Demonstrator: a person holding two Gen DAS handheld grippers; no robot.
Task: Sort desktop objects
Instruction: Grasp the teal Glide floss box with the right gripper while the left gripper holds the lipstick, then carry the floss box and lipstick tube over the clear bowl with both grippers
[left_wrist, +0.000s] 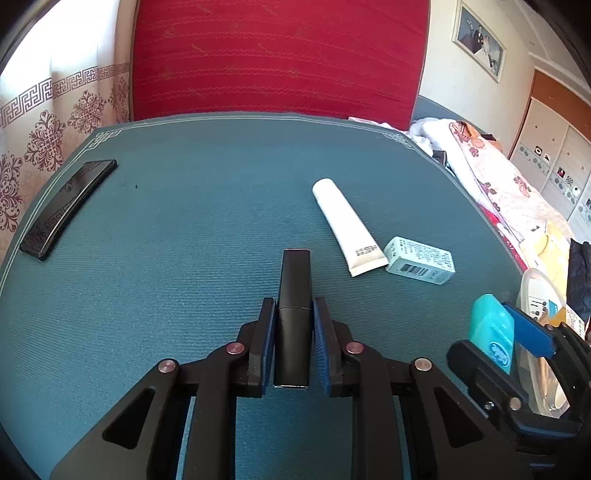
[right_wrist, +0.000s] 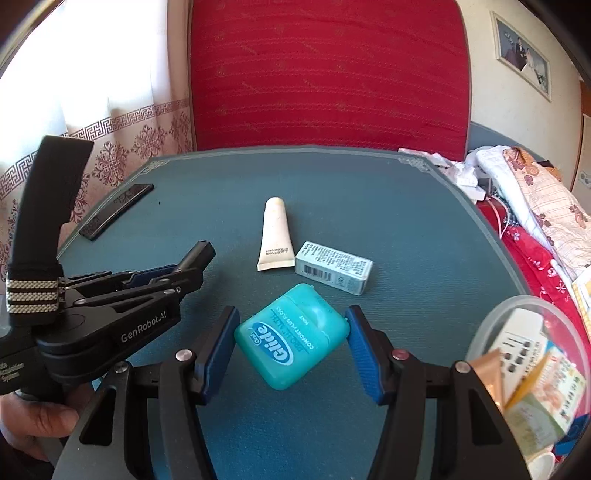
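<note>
My left tool (left_wrist: 294, 332) clamped on a black lipstick tube (left_wrist: 293, 314), my right tool (right_wrist: 291, 347) gripping a teal Oral-B Glide floss case (right_wrist: 291, 336) reading "COMFORT PLUS FLOSS, MINT", white tube (right_wrist: 275, 234) and barcoded box (right_wrist: 334, 267) beyond on the counter (right_wrist: 406, 221).

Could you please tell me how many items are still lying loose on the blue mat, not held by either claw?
3: a white tube mid-mat, a pale boxed carton touching its near right corner, and a flat black case at the far left edge. Others may be hidden behind the claws.

Home bedroom: bed (left_wrist: 491, 177) with floral quilt beside desk (left_wrist: 184, 229), patterned curtain (left_wrist: 44, 140), framed wedding photo (left_wrist: 479, 41), wardrobe (left_wrist: 554, 162).
</note>
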